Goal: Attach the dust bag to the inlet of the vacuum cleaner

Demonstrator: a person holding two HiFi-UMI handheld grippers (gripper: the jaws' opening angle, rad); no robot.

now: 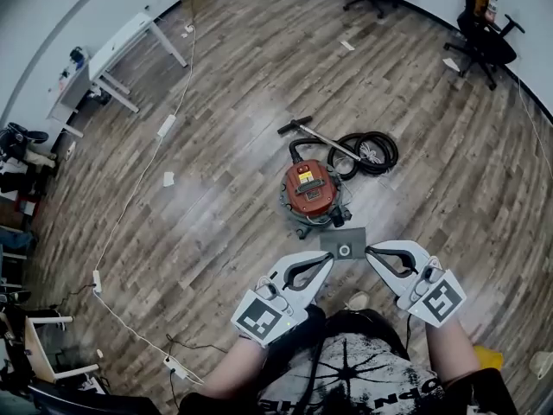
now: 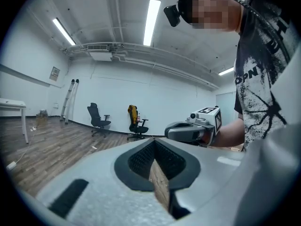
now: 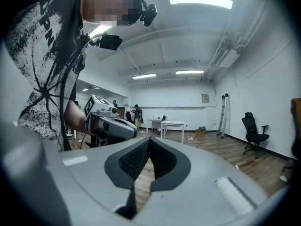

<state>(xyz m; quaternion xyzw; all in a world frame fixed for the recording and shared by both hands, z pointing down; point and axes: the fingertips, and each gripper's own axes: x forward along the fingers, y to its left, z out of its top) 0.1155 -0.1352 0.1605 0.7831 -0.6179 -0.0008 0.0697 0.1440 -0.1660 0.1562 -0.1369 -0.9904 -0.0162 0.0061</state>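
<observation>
In the head view the red vacuum cleaner (image 1: 311, 188) stands on the wooden floor ahead, its black hose (image 1: 370, 152) coiled behind it. A flat grey dust bag collar (image 1: 343, 243) with a round hole hangs level between my two grippers. The left gripper (image 1: 329, 256) is shut on its left edge and the right gripper (image 1: 369, 250) on its right edge. In the left gripper view the left gripper (image 2: 153, 139) shows closed jaws, with the right gripper (image 2: 172, 132) facing it. The right gripper view shows the right gripper (image 3: 149, 138) the same way, facing the left gripper (image 3: 133, 132). The collar is too thin to make out in both gripper views.
A metal wand (image 1: 316, 133) lies behind the vacuum. A white table (image 1: 121, 48) stands far left, office chairs (image 1: 486, 35) at the back right. A white cable (image 1: 143, 180) and power strips run across the floor on the left. A ladder (image 3: 225, 114) leans on the far wall.
</observation>
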